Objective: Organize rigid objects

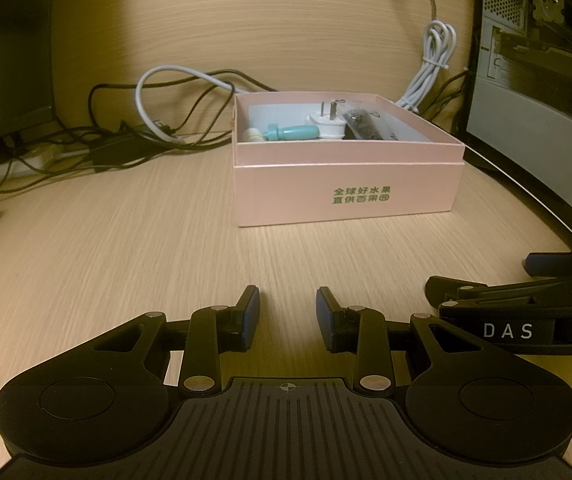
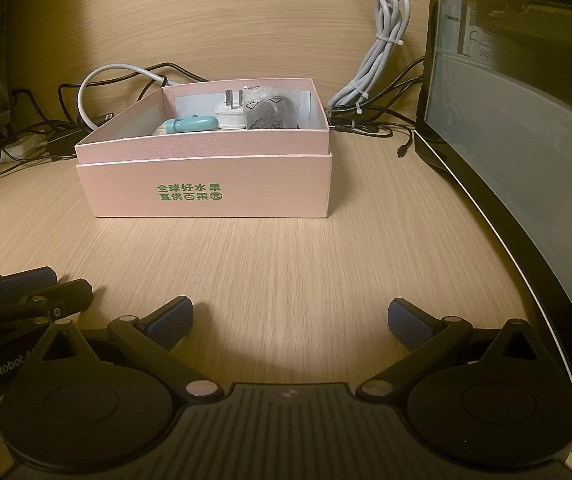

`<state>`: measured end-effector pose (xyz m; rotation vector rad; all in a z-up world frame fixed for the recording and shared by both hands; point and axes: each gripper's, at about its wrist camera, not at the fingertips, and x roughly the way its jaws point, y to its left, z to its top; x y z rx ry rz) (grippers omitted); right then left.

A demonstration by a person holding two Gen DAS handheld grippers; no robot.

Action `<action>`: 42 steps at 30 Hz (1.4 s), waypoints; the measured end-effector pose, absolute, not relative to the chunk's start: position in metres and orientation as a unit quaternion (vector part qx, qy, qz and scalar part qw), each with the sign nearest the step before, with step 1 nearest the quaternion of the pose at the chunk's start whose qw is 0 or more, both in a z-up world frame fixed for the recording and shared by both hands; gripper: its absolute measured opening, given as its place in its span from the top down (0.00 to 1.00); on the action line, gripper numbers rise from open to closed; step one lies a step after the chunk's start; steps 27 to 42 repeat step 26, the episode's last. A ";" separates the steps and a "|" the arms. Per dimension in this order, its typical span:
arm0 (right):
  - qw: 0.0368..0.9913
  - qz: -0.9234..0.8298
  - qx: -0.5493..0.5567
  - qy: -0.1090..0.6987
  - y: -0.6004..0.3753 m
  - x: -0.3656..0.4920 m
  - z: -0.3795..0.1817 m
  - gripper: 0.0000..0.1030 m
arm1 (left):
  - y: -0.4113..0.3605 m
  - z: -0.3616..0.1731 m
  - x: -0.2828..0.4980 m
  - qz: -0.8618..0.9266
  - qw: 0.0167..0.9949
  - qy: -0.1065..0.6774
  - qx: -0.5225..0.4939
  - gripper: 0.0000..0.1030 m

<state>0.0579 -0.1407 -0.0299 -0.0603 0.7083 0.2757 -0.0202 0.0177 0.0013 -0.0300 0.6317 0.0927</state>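
Note:
A pink cardboard box [image 1: 345,188] [image 2: 214,184] with green lettering stands open on the wooden desk. Inside it lie a teal tool [image 1: 293,133] [image 2: 196,124], a white plug adapter [image 1: 327,124] [image 2: 230,116] and a dark packet [image 1: 361,122] [image 2: 272,114]. My left gripper [image 1: 287,312] hovers over bare desk in front of the box, its jaws a small way apart with nothing between them. My right gripper [image 2: 289,320] stands wide open beside it, also empty. Each gripper shows at the edge of the other's view.
Black and white cables [image 1: 146,120] tangle behind the box on the left. A bundled white cord [image 2: 377,68] hangs at the back right. A dark computer case [image 2: 525,120] walls off the right side. A power strip [image 1: 10,168] lies far left.

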 end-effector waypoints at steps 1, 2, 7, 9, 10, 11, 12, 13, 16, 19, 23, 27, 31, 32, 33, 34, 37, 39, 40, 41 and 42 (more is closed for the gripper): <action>0.928 0.135 -0.029 0.346 -0.141 0.058 -0.030 0.00 | 0.018 0.001 -0.020 0.046 0.949 0.310 -0.015 0.67; 0.928 0.135 -0.029 0.346 -0.141 0.058 -0.030 0.00 | 0.018 0.001 -0.020 0.046 0.949 0.310 -0.015 0.67; 0.928 0.135 -0.029 0.346 -0.141 0.058 -0.030 0.00 | 0.017 0.001 -0.020 0.049 0.949 0.311 -0.013 0.67; 0.928 0.135 -0.029 0.346 -0.141 0.058 -0.030 0.00 | 0.015 0.001 -0.021 0.052 0.949 0.310 -0.013 0.67; 0.928 0.135 -0.029 0.346 -0.141 0.058 -0.030 0.00 | 0.015 0.001 -0.021 0.053 0.949 0.310 -0.013 0.67; 0.928 0.135 -0.029 0.346 -0.141 0.058 -0.030 0.00 | 0.015 0.001 -0.020 0.053 0.949 0.310 -0.013 0.67; 0.928 0.135 -0.029 0.346 -0.141 0.058 -0.030 0.00 | 0.015 0.001 -0.020 0.053 0.949 0.310 -0.014 0.67; 0.928 0.135 -0.030 0.346 -0.141 0.058 -0.030 0.00 | 0.015 0.001 -0.021 0.053 0.949 0.310 -0.016 0.67; 0.928 0.135 -0.030 0.346 -0.141 0.058 -0.030 0.00 | 0.015 0.001 -0.021 0.053 0.949 0.310 -0.017 0.67; 0.928 0.135 -0.030 0.346 -0.141 0.058 -0.030 0.00 | 0.015 0.001 -0.021 0.054 0.949 0.310 -0.016 0.67; 0.928 0.135 -0.030 0.346 -0.141 0.058 -0.030 0.00 | 0.015 0.001 -0.021 0.055 0.949 0.310 -0.013 0.67; 0.928 0.135 -0.030 0.346 -0.141 0.058 -0.030 0.00 | 0.014 0.001 -0.020 0.054 0.949 0.310 -0.013 0.67; 0.928 0.135 -0.030 0.346 -0.141 0.058 -0.030 0.00 | 0.014 0.001 -0.020 0.054 0.949 0.310 -0.013 0.67; 0.928 0.135 -0.030 0.346 -0.141 0.058 -0.030 0.00 | 0.014 0.001 -0.020 0.054 0.949 0.310 -0.013 0.67; 0.928 0.135 -0.030 0.346 -0.141 0.058 -0.030 0.00 | 0.014 0.001 -0.020 0.054 0.949 0.310 -0.013 0.67; 0.928 0.135 -0.030 0.346 -0.141 0.058 -0.030 0.00 | 0.014 0.001 -0.020 0.054 0.949 0.310 -0.013 0.67; 0.928 0.135 -0.030 0.346 -0.141 0.058 -0.030 0.00 | 0.014 0.001 -0.020 0.054 0.949 0.310 -0.013 0.67; 0.928 0.135 -0.030 0.346 -0.141 0.058 -0.030 0.00 | 0.014 0.001 -0.020 0.054 0.949 0.310 -0.013 0.67; 0.928 0.135 -0.030 0.346 -0.141 0.058 -0.030 0.00 | 0.014 0.001 -0.020 0.054 0.949 0.310 -0.013 0.67; 0.928 0.135 -0.030 0.346 -0.141 0.058 -0.030 0.00 | 0.014 0.001 -0.020 0.054 0.949 0.310 -0.013 0.67; 0.928 0.135 -0.030 0.346 -0.141 0.058 -0.030 0.00 | 0.014 0.001 -0.020 0.054 0.949 0.310 -0.013 0.67</action>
